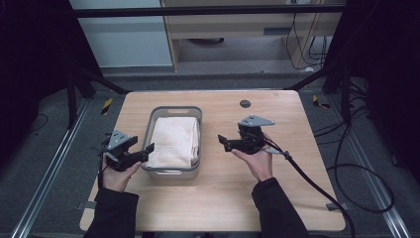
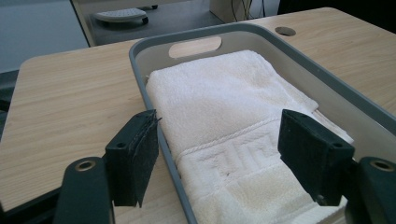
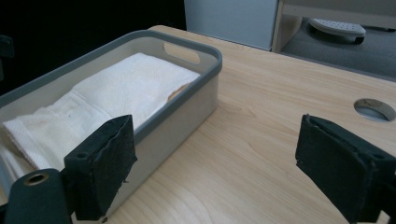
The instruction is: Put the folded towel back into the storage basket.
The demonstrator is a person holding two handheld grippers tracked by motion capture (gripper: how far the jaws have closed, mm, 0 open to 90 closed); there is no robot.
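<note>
High view: towel [image 1: 173, 141] folded in bin [image 1: 176, 110], mid-table [image 1: 277, 198]. Left gripper [image 1: 143, 151] at bin's near-left corner, jaws apart, straddling the rim. Right gripper [image 1: 223, 141] just right of bin, jaws apart, empty. Risk: closing left now likely pinches the rim along with the towel, dragging or tipping bin.

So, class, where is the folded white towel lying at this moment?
In the high view the towel lies inside the grey bin left of the table's centre, between the left tool and the right tool.
</note>
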